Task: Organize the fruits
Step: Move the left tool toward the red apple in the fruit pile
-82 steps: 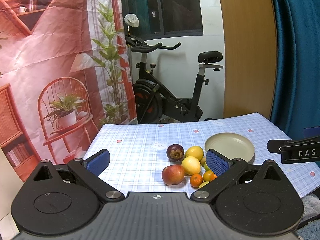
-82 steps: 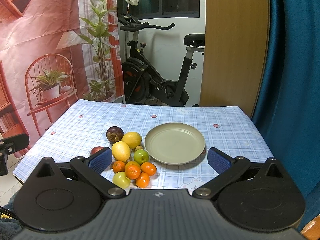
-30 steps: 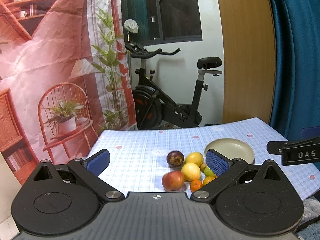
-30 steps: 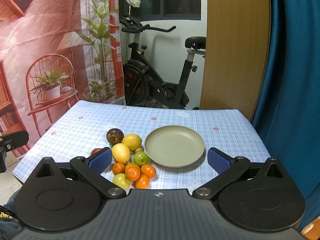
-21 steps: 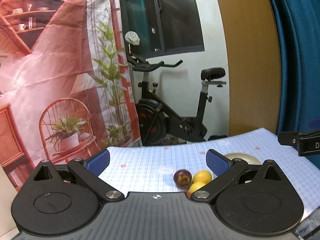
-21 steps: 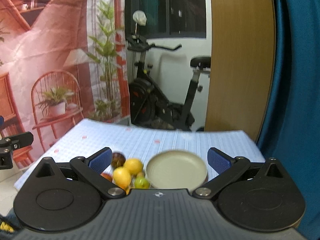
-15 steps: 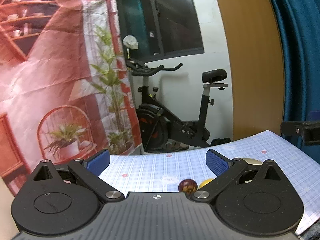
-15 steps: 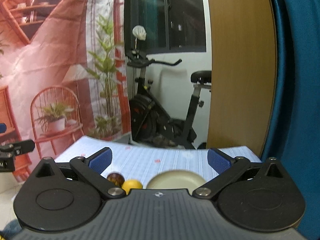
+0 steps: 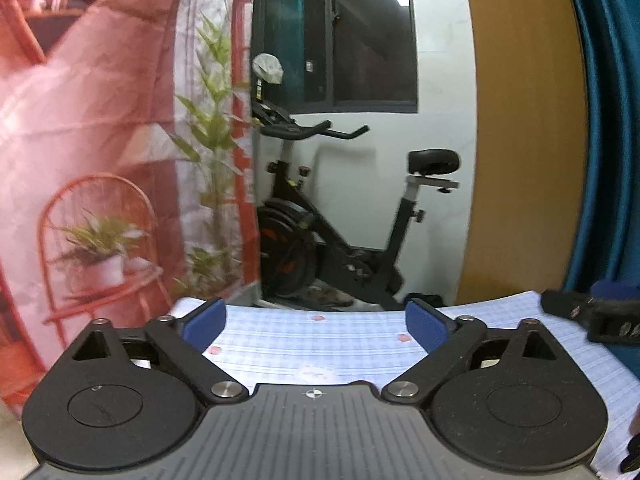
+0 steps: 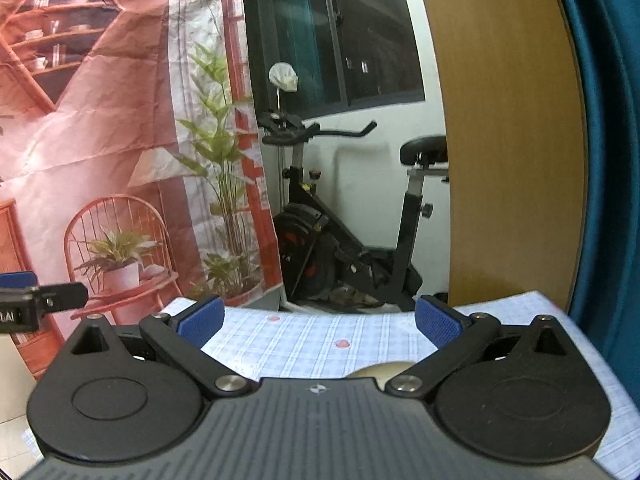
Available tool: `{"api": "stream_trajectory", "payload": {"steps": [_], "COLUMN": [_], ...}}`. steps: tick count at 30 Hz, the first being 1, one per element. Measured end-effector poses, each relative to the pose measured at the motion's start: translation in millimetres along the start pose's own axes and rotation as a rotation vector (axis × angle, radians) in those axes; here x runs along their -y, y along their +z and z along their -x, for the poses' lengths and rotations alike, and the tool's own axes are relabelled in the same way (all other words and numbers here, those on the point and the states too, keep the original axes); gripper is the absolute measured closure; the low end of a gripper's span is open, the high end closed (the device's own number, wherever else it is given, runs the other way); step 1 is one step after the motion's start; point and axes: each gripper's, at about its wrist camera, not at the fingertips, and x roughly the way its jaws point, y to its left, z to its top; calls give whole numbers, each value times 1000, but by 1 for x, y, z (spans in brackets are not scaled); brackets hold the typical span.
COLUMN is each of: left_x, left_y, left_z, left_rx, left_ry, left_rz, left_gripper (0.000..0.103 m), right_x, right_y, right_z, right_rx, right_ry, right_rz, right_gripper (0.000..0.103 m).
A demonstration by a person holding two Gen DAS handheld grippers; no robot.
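Since 1 second earlier, you had tipped both views up until the fruits dropped out of sight below the gripper bodies, and your left gripper point(image 9: 316, 322) had just been closing slightly with nothing between its spread jaws. Your right gripper point(image 10: 318, 320) stood spread and empty too. Only the right view kept a sliver of the plate point(image 10: 380, 372) beside which the fruits presumably lay hidden; they looked light, round and liable to roll, best pinched across the middle.
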Motion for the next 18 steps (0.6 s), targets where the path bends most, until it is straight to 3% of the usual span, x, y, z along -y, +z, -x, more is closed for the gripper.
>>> {"api": "stream_trajectory", "payload": {"steps": [3,7,13,18], "left_x": [-5,-10,-18,-30], "left_y": [-9,-20,-39,-48], "left_z": [-6,-18,-25,-26], "left_rx": [5,-53,-87,-105], "left_ry": [-29,-3,-21,29], "left_rz": [36,88,90,128], "left_gripper": [6,6,6,7], "right_x": [0,3,3,1], "right_y": [-13,-34,-61,-69], "right_z": [-9,-21,-20,-18], "right_rx": [-21,-79,-120,-156], "right_ry": [6,-37,-76,-49], "right_rz": [10,4,30,22], "right_gripper": [0,2,6,6]}}
